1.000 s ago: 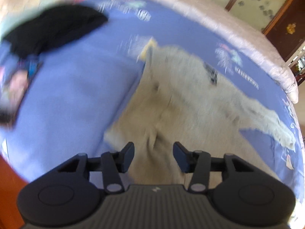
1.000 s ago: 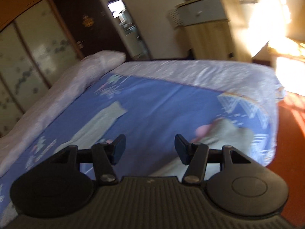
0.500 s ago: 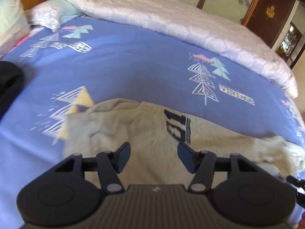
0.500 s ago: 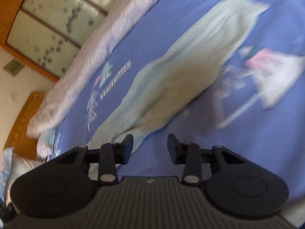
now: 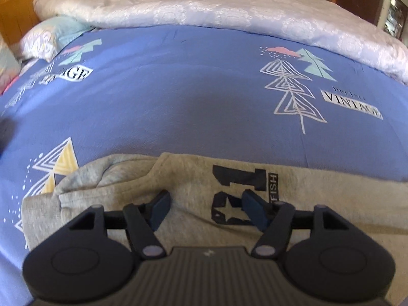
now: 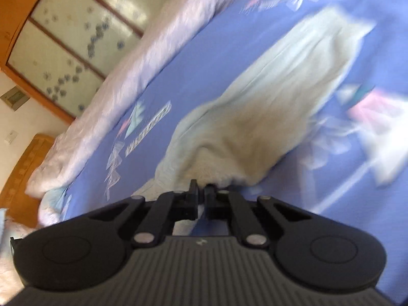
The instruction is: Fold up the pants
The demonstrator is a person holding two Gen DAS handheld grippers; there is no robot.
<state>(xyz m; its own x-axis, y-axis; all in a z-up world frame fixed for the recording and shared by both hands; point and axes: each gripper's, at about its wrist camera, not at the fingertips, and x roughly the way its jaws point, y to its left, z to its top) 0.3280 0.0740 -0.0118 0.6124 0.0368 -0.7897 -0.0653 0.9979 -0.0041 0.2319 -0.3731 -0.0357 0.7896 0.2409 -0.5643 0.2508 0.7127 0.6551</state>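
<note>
Grey sweatpants [image 5: 193,178] with a dark number print lie flat on the blue patterned bedsheet [image 5: 178,97]. In the left wrist view my left gripper [image 5: 205,204] hovers over the waistband end, its jaws opening, with the fabric below and nothing pinched between the fingers. In the right wrist view the same grey pants [image 6: 267,107] stretch away along the bed. My right gripper [image 6: 202,191] is shut on the near edge of the pants, where the cloth bunches up at the fingertips.
A white quilt [image 5: 216,7] is rolled along the far side of the bed, with a pillow [image 5: 48,35] at its left end. A wooden wardrobe with frosted panels [image 6: 66,38] stands behind the bed. Blue sheet lies bare beyond the pants.
My left gripper swung over the waistband end, came lower and spread its jaws wider. My right gripper came down onto the pants and its jaws went from open to shut on the fabric edge.
</note>
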